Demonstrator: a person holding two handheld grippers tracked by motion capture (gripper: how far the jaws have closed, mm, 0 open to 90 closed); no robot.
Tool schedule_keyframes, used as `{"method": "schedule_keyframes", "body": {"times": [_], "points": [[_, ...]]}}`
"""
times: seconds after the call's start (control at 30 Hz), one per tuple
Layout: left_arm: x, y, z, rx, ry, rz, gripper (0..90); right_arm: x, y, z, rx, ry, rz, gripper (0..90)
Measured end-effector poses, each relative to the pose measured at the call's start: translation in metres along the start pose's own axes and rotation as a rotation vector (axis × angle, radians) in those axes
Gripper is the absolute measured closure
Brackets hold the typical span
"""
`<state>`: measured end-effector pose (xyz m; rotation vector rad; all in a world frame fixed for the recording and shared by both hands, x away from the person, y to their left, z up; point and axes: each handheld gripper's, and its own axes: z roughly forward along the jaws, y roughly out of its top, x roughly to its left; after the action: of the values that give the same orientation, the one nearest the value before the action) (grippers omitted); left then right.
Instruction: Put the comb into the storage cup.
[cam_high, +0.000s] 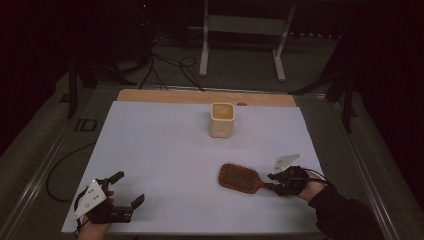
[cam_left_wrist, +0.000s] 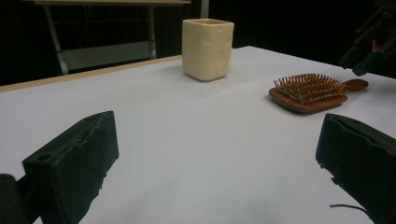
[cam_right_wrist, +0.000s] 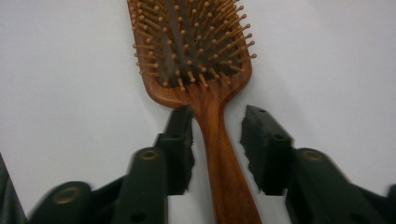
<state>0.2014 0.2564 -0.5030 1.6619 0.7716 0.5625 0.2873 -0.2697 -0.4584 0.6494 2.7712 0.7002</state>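
Two grippers work over the white desk (cam_high: 165, 150). A wooden hairbrush (cam_high: 240, 177) lies bristles up near the desk's front right, its handle pointing toward the right gripper (cam_high: 276, 181). That gripper's jaws stand narrowly apart on either side of the handle, not yet pressing it. At the front left, the left gripper (cam_high: 131, 189) hovers with jaws wide and holding nothing. A cream cup (cam_high: 222, 120) stands upright farther back, well apart from the brush.
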Motion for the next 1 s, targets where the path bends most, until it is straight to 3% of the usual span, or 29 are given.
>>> {"method": "schedule_keyframes", "body": {"times": [0.23, 0.4, 0.7, 0.8, 0.83, 1.0], "points": [[-0.001, 0.0, 0.0, 0.004, -0.001, 0.002, 0.1, -0.003, 0.002, 0.005, 0.025, 0.041, -0.028, 38.4], [0.0, 0.0, 0.0, 0.004, -0.001, 0.001, 0.1, -0.007, 0.003, 0.007, 0.051, 0.063, -0.036, 32.5], [0.0, 0.0, 0.0, 0.0, -0.002, -0.001, 0.1, -0.011, 0.008, 0.011, 0.089, 0.128, -0.066, 13.9], [0.0, 0.0, 0.0, 0.002, -0.002, 0.0, 0.1, -0.01, 0.011, 0.012, 0.118, 0.113, -0.082, 13.4], [0.0, 0.0, 0.0, 0.001, -0.003, 0.0, 0.1, -0.012, 0.011, 0.013, 0.11, 0.119, -0.121, 13.5], [0.0, 0.0, 0.0, 0.001, -0.004, -0.001, 0.1, -0.01, 0.015, 0.016, 0.154, 0.123, -0.142, 14.4]]}}
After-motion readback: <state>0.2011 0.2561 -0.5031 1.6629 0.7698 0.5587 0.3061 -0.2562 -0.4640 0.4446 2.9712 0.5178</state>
